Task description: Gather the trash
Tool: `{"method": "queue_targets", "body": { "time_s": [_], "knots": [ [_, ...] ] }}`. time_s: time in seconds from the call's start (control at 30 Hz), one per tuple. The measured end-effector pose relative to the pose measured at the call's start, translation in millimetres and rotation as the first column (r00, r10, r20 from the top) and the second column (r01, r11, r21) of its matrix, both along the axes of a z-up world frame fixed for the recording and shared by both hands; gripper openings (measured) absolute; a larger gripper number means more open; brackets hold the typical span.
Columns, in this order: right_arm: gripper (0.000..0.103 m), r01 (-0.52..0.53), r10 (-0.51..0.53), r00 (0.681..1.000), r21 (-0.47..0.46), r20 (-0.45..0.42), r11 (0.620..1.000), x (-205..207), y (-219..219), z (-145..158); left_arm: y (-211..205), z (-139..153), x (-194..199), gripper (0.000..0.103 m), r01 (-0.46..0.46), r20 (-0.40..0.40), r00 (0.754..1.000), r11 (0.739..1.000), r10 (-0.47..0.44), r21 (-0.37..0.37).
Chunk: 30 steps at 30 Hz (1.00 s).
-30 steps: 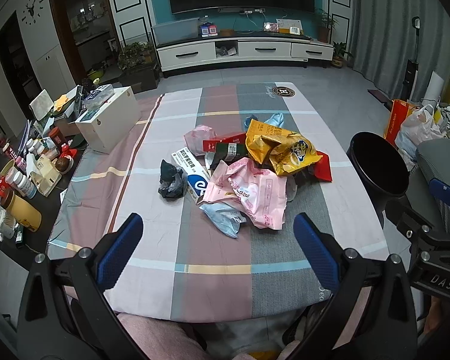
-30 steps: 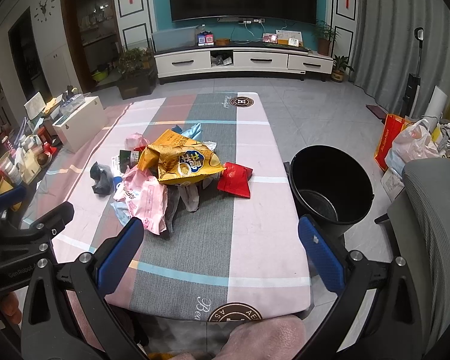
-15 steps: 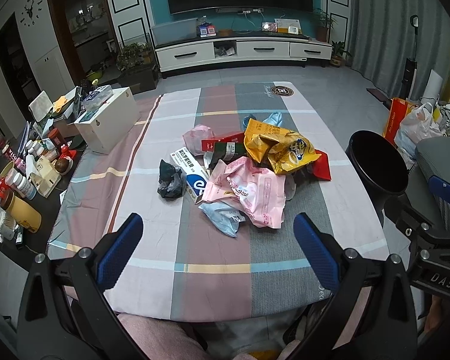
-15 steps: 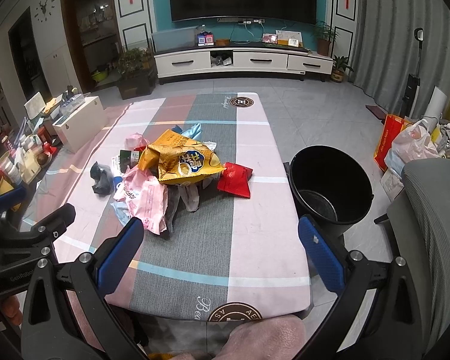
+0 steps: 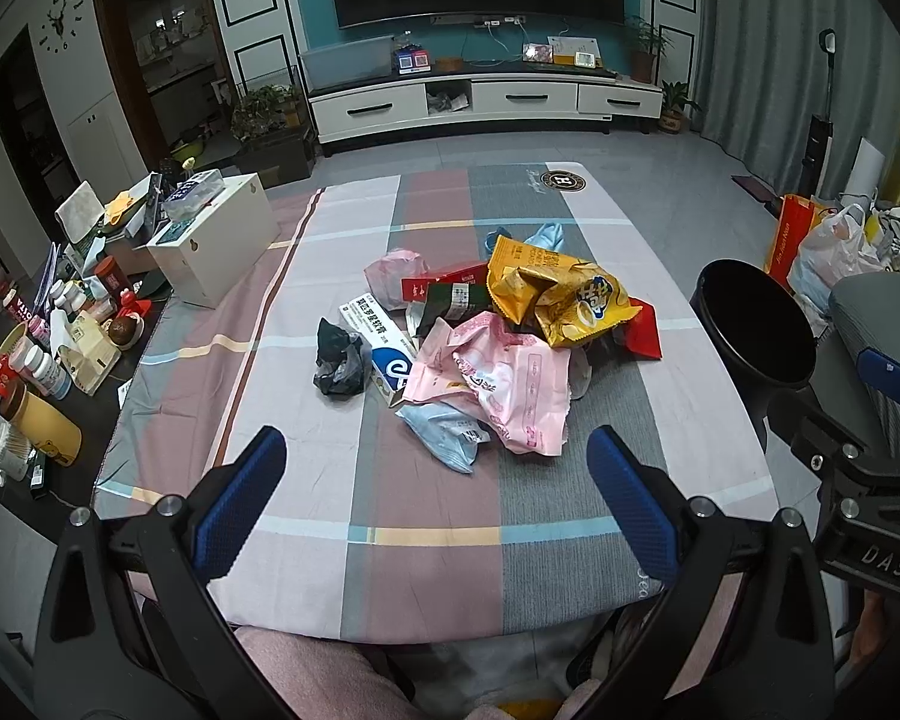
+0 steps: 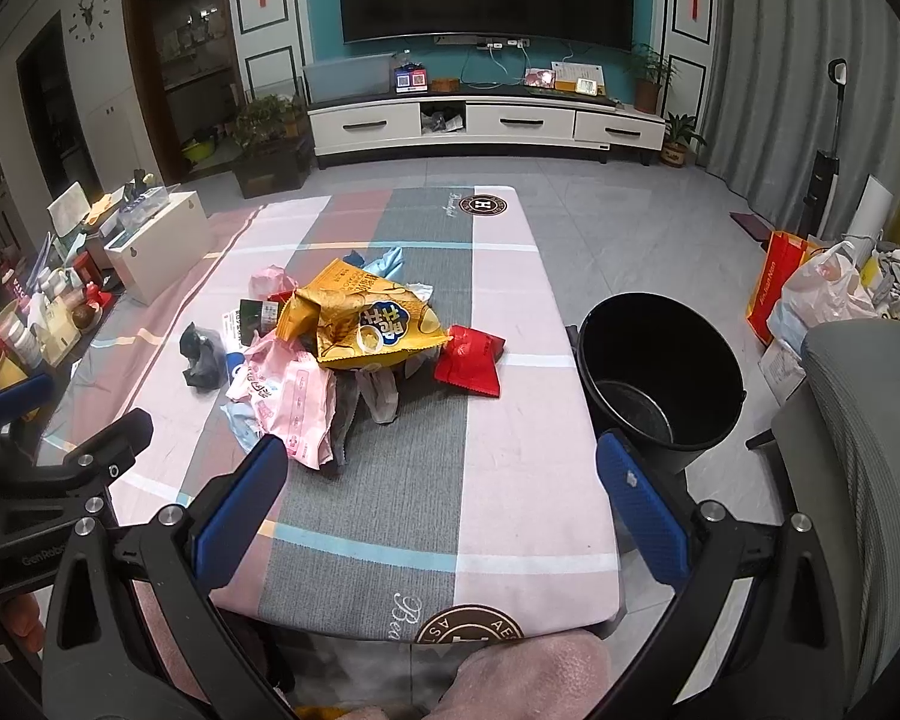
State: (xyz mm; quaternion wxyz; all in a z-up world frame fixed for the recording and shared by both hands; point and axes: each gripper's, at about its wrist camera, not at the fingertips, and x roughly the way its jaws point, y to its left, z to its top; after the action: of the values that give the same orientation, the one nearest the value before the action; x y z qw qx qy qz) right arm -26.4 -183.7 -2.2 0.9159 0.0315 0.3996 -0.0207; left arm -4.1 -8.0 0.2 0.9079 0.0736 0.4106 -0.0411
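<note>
While both grippers hang over the near edge: nothing is held, and the trash sits untouched mid-tabletop.
Left gripper (image 5: 435, 495): jaws wide apart, empty, short of the pile on the striped tabletop (image 5: 432, 534).
Right gripper (image 6: 441, 507): jaws wide apart, empty, above the near right part of the tabletop (image 6: 528, 516).
Trash pile: a yellow chip bag (image 5: 561, 297) on top, a pink wrapper (image 5: 501, 381) nearest the left gripper, a pale blue wrapper (image 5: 444, 432) touching its near edge.
Left side of pile: a crumpled black bag (image 5: 339, 360) just beside a white and blue box (image 5: 378, 339).
Red packet (image 6: 471, 360): the right view shows it whole, flat on the cloth at the pile's right edge; the left view shows only a corner behind the chip bag.
Black bin (image 6: 660, 375): stands on the floor against the tabletop's right side; the right view looks down into it, the left view catches only its rim.
Left view only: bottles and jars (image 5: 24, 366) crowded on a dark surface left of the tabletop, a white box (image 5: 216, 255) behind them.
Right view only: a grey chair back (image 6: 864, 438) at far right.
Both views: a TV cabinet (image 6: 486, 123) across the room.
</note>
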Motion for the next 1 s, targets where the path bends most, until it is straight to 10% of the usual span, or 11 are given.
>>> {"method": "queue_targets", "body": {
  "time_s": [1.0],
  "knots": [
    [0.100, -0.016, 0.019, 0.999, 0.076, -0.041, 0.997, 11.9, -5.8, -26.9, 14.0, -21.5, 17.1, 0.100, 0.007, -0.047, 0.999, 0.998, -0.010, -0.066]
  ]
}}
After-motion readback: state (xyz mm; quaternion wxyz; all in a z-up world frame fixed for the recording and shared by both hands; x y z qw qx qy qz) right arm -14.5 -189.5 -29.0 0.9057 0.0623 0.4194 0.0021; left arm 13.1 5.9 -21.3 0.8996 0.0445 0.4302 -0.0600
